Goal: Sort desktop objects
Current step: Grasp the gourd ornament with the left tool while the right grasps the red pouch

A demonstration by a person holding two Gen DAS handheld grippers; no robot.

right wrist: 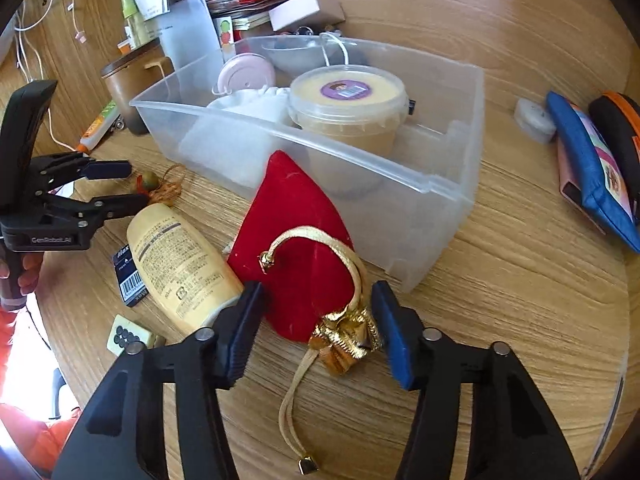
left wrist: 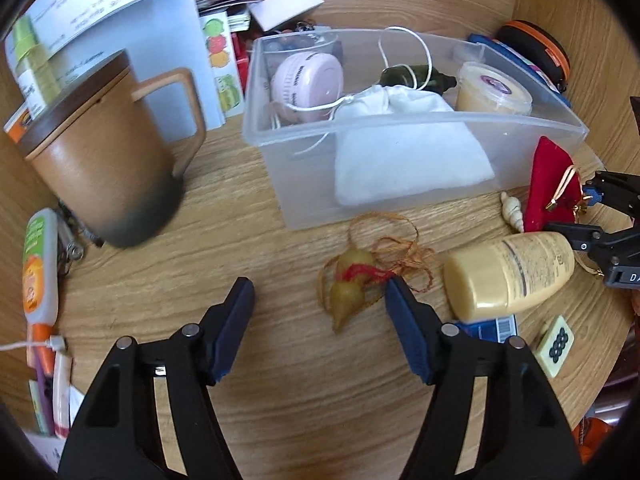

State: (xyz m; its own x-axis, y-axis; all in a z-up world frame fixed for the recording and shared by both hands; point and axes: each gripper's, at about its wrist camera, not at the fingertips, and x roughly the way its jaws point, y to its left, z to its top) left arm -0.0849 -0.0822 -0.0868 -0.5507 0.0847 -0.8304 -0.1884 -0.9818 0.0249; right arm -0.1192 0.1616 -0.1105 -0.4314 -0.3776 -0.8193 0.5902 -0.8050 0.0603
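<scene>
A yellow-green gourd charm (left wrist: 347,289) on orange cord lies on the wooden desk between the fingers of my left gripper (left wrist: 320,294). It sits close to the right pad, and the left pad stands well clear, so the gripper is open. A red velvet pouch (right wrist: 296,236) with a gold drawstring lies in front of the clear plastic bin (right wrist: 436,188). My right gripper (right wrist: 318,300) straddles the pouch's gathered gold neck, with the pads close at both sides and the pouch undeformed on the desk. A cream lotion bottle (right wrist: 180,264) lies between the two grippers.
The bin (left wrist: 264,148) holds a white cloth bag (left wrist: 404,152), a pink round case, a dark bottle and a lidded tub (right wrist: 346,100). A brown mug (left wrist: 104,152) stands at the left. A mahjong tile (left wrist: 555,345), a shell, a blue pouch (right wrist: 592,168) and papers lie around.
</scene>
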